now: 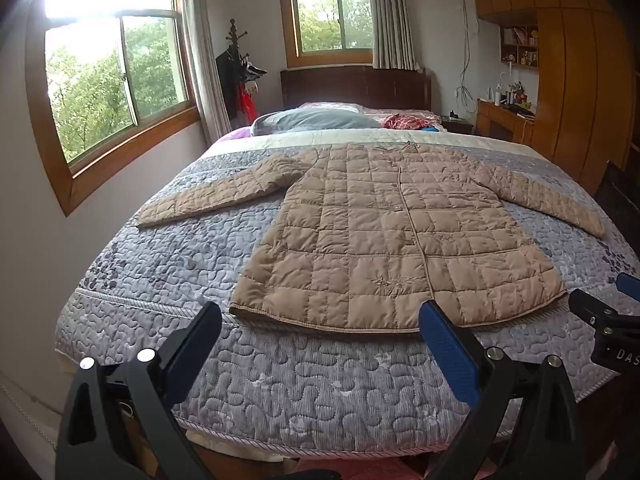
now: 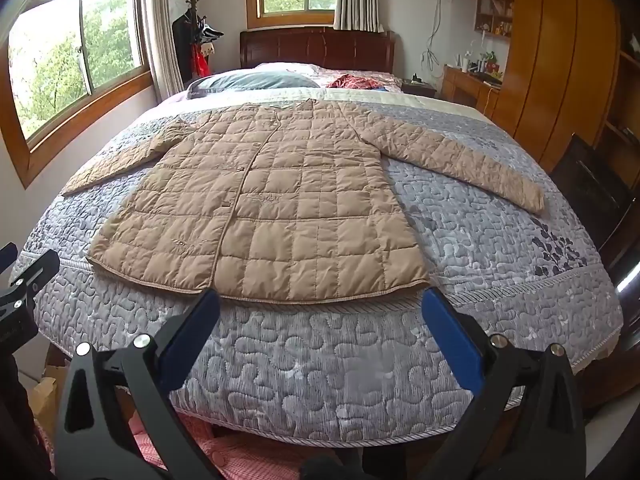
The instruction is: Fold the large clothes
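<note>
Coat (image 1: pixel 384 236) flat on bed (image 1: pixel 280 380), both grippers' jaws apart; left sleeve end only in left view

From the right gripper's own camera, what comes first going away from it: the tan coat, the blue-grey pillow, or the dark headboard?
Measured from the right gripper, open at the bed's foot:
1. Tan coat, spread flat mid-bed, hem nearest.
2. Blue-grey pillow, beyond the collar, left of centre.
3. Dark headboard, against the far wall.

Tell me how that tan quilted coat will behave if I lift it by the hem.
The coat looks puffy and soft, so it will probably sag and drape between both open grippers, left and right. Its padded squares suggest it is light for its bulk. The smooth shell may slide over the bedspread.
</note>
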